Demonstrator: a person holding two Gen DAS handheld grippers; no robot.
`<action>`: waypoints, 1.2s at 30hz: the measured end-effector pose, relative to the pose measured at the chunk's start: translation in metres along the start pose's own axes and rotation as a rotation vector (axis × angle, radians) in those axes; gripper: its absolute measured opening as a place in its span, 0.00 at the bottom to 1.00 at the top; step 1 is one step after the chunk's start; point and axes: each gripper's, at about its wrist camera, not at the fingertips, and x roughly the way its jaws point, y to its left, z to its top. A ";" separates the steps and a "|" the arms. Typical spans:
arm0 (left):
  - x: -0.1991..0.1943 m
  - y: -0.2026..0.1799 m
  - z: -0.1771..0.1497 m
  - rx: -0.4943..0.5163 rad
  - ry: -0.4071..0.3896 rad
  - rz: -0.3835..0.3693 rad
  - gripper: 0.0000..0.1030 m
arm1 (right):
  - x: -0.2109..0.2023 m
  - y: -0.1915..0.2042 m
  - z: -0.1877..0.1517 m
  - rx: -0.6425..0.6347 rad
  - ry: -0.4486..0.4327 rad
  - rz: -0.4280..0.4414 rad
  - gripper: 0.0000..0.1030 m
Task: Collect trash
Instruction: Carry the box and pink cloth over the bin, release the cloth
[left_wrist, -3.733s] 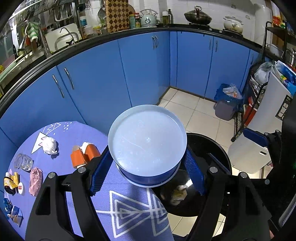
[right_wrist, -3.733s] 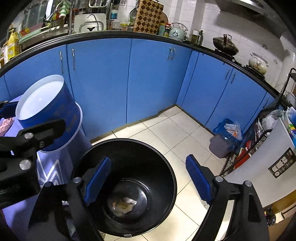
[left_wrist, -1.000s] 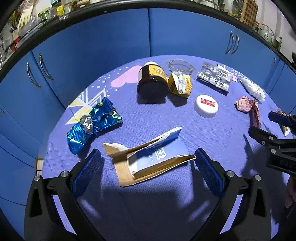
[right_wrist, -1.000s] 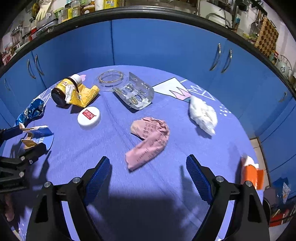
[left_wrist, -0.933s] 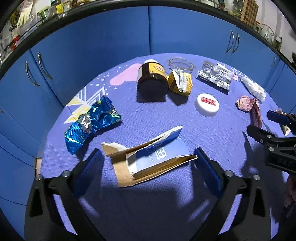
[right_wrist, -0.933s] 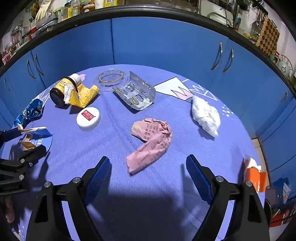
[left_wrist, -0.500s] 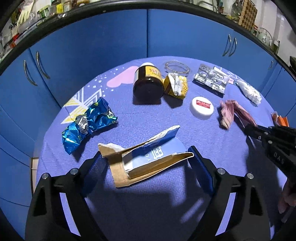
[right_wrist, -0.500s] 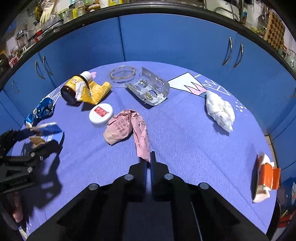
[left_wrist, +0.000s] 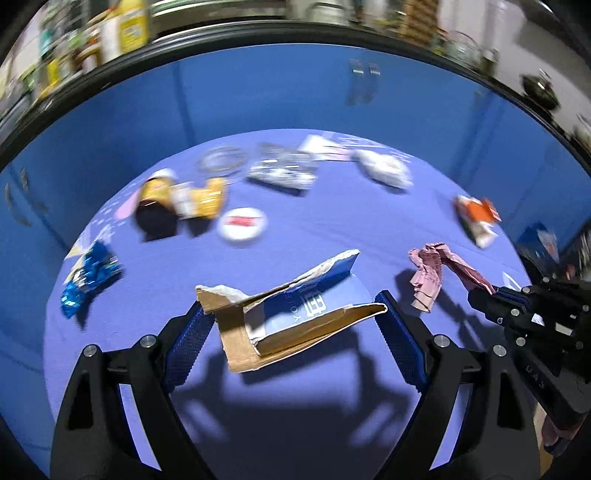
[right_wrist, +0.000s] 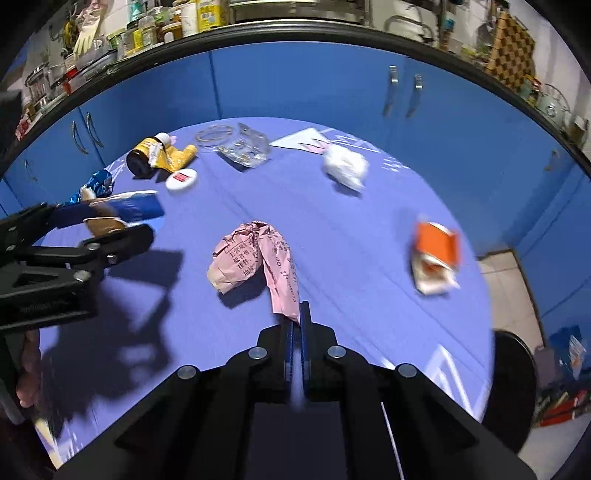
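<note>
My left gripper (left_wrist: 293, 332) is shut on a torn blue and brown cardboard box (left_wrist: 295, 314), held above the purple tablecloth (left_wrist: 295, 424); it also shows in the right wrist view (right_wrist: 122, 212). My right gripper (right_wrist: 297, 321) is shut on the end of a crumpled pink paper wrapper (right_wrist: 255, 254), which hangs lifted off the cloth; it also shows in the left wrist view (left_wrist: 430, 271).
On the cloth lie a blue foil wrapper (left_wrist: 88, 273), a brown jar with yellow packet (right_wrist: 155, 157), a white lid (right_wrist: 181, 180), a clear blister pack (right_wrist: 245, 147), a white tissue (right_wrist: 345, 166) and an orange carton (right_wrist: 434, 256). A black bin (right_wrist: 513, 384) stands beyond the right edge.
My left gripper has closed on the cardboard box and lifted it. My right gripper has shut on the pink wrapper and raised it, and both views have swung rightward.
</note>
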 end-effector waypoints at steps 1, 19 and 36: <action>-0.001 -0.010 0.001 0.019 0.002 -0.010 0.84 | -0.006 -0.005 -0.004 0.005 -0.002 -0.013 0.04; -0.003 -0.152 0.025 0.249 -0.014 -0.173 0.84 | -0.078 -0.118 -0.047 0.197 -0.025 -0.255 0.04; 0.005 -0.269 0.046 0.432 -0.043 -0.255 0.84 | -0.087 -0.185 -0.080 0.317 0.022 -0.352 0.04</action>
